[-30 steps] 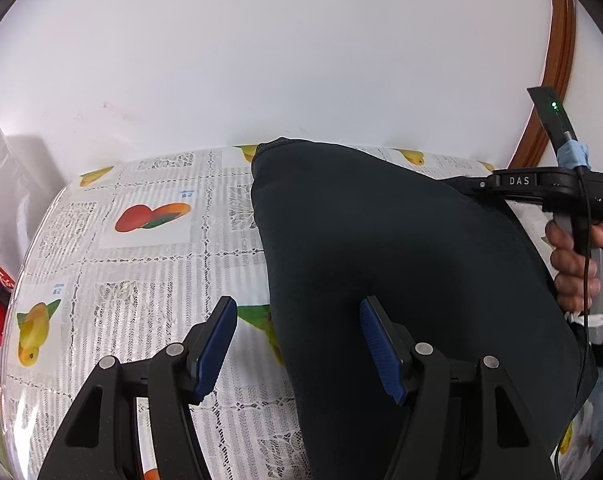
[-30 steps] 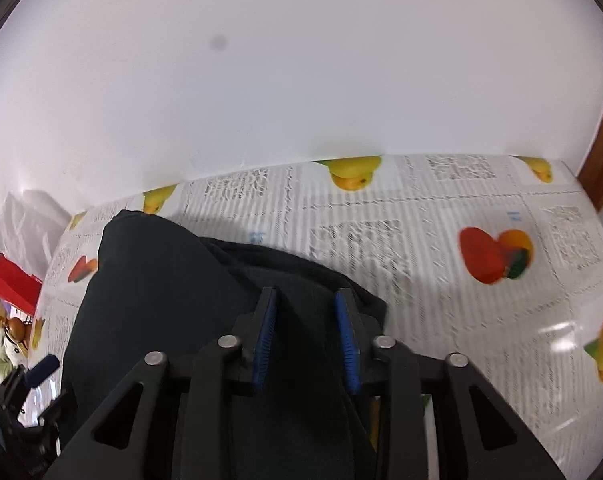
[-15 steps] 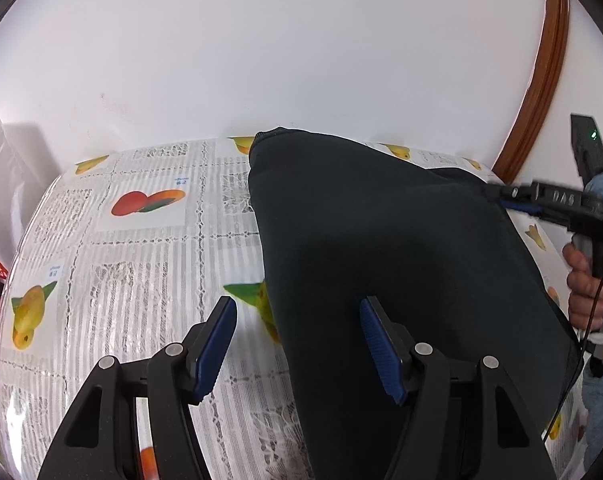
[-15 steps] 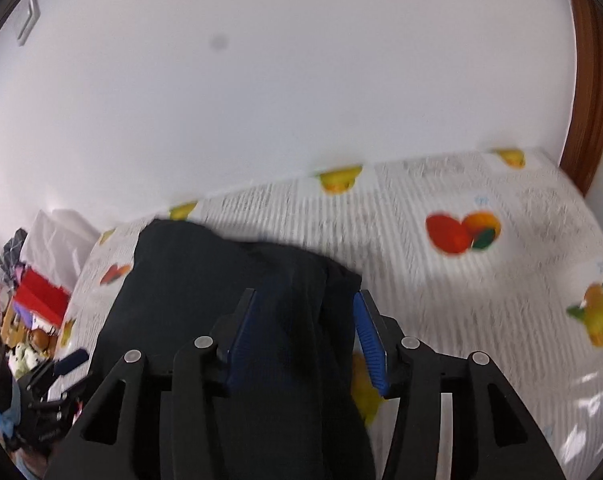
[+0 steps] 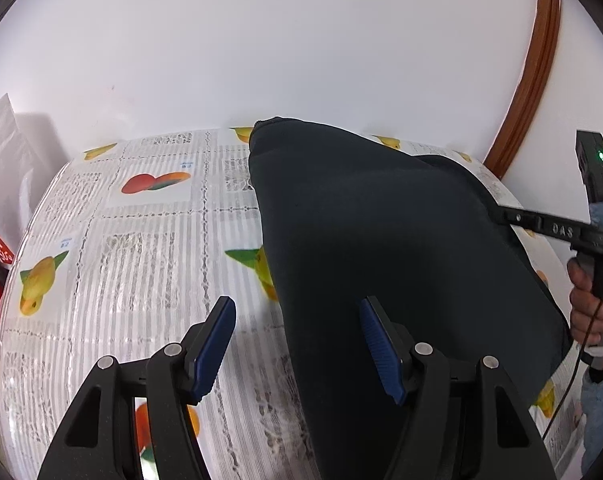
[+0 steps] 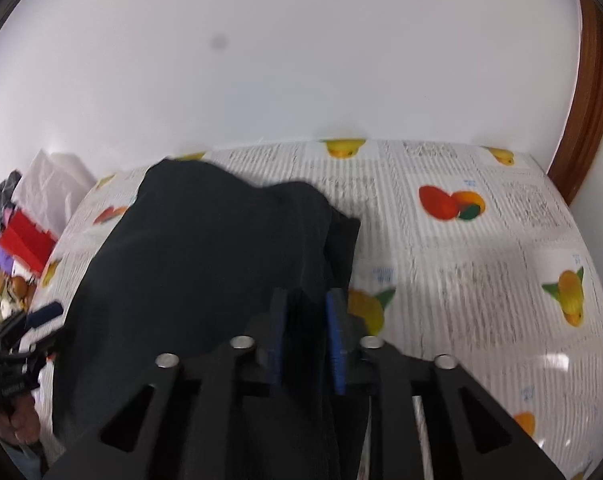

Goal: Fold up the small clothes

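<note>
A dark navy garment [image 5: 381, 248] lies spread on a table covered with a fruit-print cloth [image 5: 141, 240]. My left gripper [image 5: 297, 344] is open, just above the garment's left edge, with one blue pad over the cloth and the other over the fabric. In the right wrist view the garment [image 6: 205, 256] fills the left half, and my right gripper [image 6: 307, 336] is shut on a fold of its right edge. The right gripper also shows in the left wrist view [image 5: 549, 228], with its fingertips hidden by the cloth.
A white wall stands right behind the table. A brown wooden door frame [image 5: 529, 80] is at the right. A white bag [image 6: 57, 180] and red packaging [image 6: 25, 240] with mixed clutter sit off the table's left end. Bare tablecloth [image 6: 481, 280] lies right of the garment.
My right gripper opened half a second ago and has now shut on the garment's right edge. The left gripper stayed open and drew back slightly, showing more of the table.
</note>
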`<state>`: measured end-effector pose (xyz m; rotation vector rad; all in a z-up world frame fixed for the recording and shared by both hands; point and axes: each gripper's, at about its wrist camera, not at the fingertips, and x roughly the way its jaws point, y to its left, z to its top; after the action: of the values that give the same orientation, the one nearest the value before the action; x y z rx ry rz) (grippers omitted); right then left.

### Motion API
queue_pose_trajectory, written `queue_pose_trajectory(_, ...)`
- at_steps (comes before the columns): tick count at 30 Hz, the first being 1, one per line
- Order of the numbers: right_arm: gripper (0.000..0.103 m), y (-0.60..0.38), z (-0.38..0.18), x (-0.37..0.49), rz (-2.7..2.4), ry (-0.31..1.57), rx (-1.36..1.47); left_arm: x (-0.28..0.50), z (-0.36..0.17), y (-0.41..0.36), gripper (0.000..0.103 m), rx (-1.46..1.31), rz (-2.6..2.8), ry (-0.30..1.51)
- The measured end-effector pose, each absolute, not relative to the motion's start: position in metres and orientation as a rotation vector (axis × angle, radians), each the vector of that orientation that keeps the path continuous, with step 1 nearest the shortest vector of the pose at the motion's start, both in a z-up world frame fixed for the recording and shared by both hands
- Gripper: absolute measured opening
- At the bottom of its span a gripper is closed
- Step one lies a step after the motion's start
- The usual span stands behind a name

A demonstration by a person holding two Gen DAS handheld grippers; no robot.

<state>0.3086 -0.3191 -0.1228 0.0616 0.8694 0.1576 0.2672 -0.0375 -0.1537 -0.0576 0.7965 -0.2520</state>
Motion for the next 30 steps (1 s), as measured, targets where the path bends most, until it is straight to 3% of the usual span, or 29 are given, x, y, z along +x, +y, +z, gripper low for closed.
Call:
queue_pose_trajectory(4,0.021,-0.315,-0.138,0.294,0.131,0.917,0.024,0.253,-0.153,-0.034,0.062,-0.068,-0.250,0.801)
queue_pose_trajectory(11,0.022,-0.321,-0.133,0.235,0.028,0.855,0.032,0.222,-0.156,-0.026,0.063,-0.047,-0.245,0.827)
queue_pose_trajectory(21,0.032,-0.314,-0.128,0.141,-0.103,0.855,0.018,0.153,-0.143,-0.035,0.064,-0.016,-0.263,0.835)
queue_pose_trajectory(23,0.032,-0.314,-0.118,0.124,-0.127,0.840,0.028,0.138,-0.131,-0.040,0.069,0.000,-0.262,0.810)
queue_pose_trajectory(30,0.061,-0.302,-0.060,0.069,-0.146,0.743,0.060,0.085,-0.081,-0.059,0.084,0.023,-0.227,0.702)
